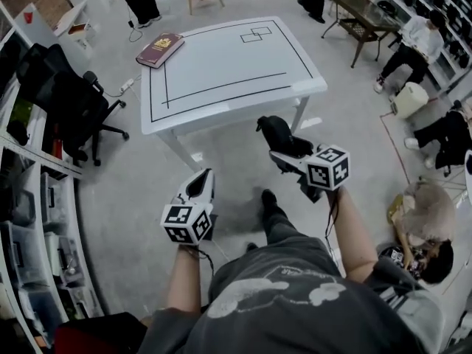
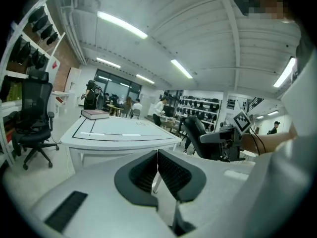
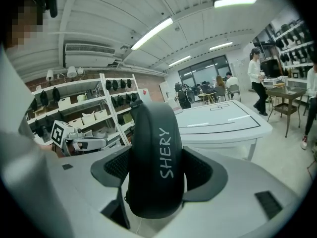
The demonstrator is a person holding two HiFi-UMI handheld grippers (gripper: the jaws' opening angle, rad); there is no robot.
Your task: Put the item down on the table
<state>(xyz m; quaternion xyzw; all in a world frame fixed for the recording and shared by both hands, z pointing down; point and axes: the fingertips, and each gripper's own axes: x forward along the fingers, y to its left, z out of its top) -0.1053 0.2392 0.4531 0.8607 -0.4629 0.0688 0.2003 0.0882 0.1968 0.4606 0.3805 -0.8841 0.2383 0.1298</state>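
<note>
Book [image 1: 160, 49] cover print too small; black case [image 3: 151, 157] flanks hidden behind right tongs [image 3: 157, 170].

— What's on the grey floor [image 1: 129, 190]?
— A white table [image 1: 221, 57], a black office chair [image 1: 70, 102] left of it, and shelving [image 1: 26, 249] beside that.
— Lighting?
— Strip lights [image 2: 122, 25] overhead.

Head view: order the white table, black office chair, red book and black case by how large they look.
1. white table
2. black office chair
3. red book and black case: they look about alike, and the case is nearer the camera, so they are left unranked.
</note>
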